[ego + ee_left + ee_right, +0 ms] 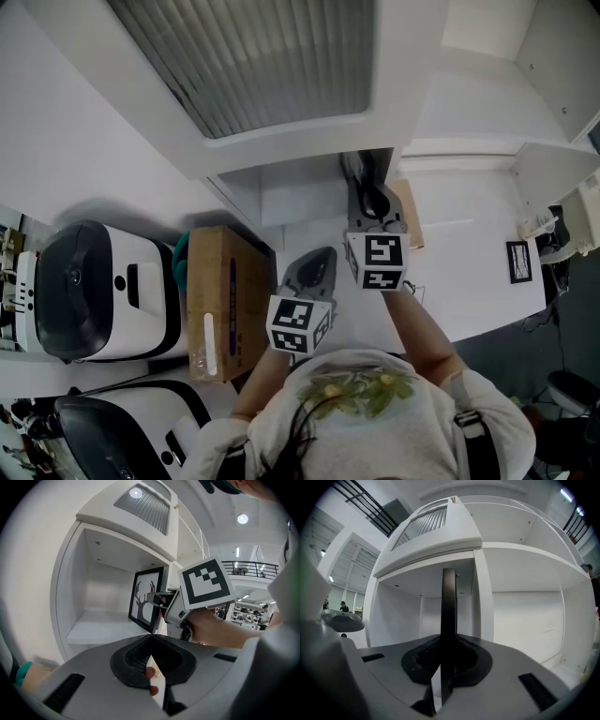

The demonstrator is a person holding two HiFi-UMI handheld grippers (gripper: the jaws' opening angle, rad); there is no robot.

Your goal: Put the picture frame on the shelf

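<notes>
1. The scene is brightly and evenly lit from above; round ceiling lamps point(242, 519) are blown out to glare
2. Soft shadow is held inside the shelf compartment point(101, 597) and beside the white appliances point(150, 281)
3. Both gripper views are bent by fisheye distortion and ringed with black vignetting
4. The nearest foreground is rendered soft

Matt white board, dull black and grey plastic.
The white shelf unit point(101, 626) looks like smooth, matt-painted board; the black picture frame point(148, 600) has a dull edge round a smooth white print. The left hand-held gripper point(151, 638) and right hand-held gripper point(449, 639) have grey matt plastic shells with ribbed black pads.
</notes>
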